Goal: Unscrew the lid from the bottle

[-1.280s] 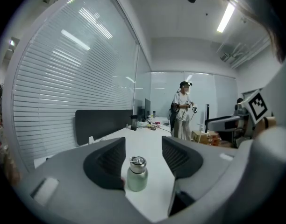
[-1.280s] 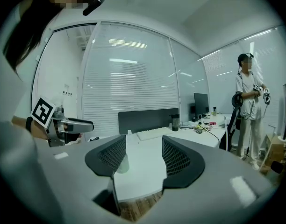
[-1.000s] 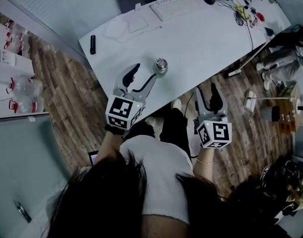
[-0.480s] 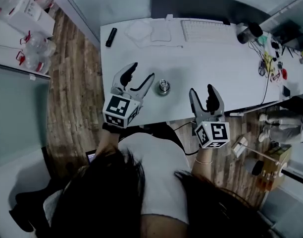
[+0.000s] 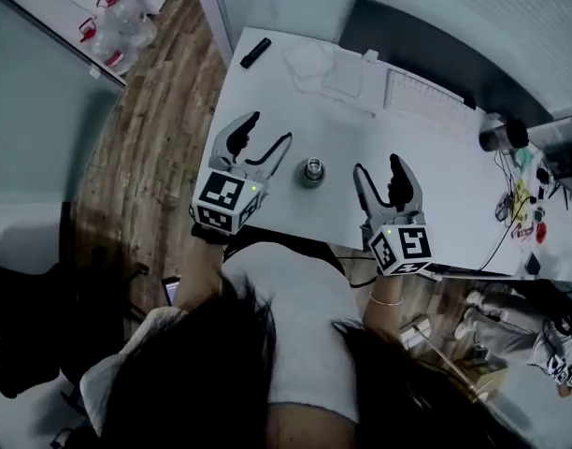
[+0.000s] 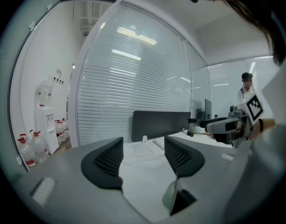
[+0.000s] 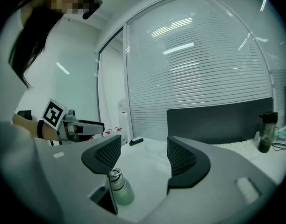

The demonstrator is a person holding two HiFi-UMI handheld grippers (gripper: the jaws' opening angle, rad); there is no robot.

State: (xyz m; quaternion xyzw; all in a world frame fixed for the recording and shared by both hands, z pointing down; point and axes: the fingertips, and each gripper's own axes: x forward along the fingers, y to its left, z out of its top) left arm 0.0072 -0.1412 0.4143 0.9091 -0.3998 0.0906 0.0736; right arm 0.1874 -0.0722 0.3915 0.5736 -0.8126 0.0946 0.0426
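- The room is an office with a slatted-blind glass wall point(image 7: 203, 55) and a wooden floor point(image 5: 160, 129); water jugs point(image 5: 118, 21) stand by the far wall.
- The white bench point(image 5: 436, 185) is mostly bare at the near side; a dark panel point(image 5: 398, 40) stands along its far edge, with a keyboard point(image 5: 424, 94) before it and a tangle of cables point(image 5: 524, 204) at the right end.
- The left gripper point(image 5: 270, 131) is held over the bench's left edge; its jaws stand apart and have just been opening; nothing is between them, and the bottle sits just off its right jaw.
- The right gripper point(image 5: 378, 166) is held over the near edge; its jaws are wide apart and have likewise just been opening; nothing is clamped, and the bottle shows below its left jaw, outside the gap.
- The bottle point(image 5: 312, 170) stands upright on the bench between the two grippers, touched by neither.
- The lid point(image 7: 115, 174), which carries a ring, is on the bottle's neck; by my reading nothing of the task is done yet; gripping the body, gripping the lid and all the turning remain.
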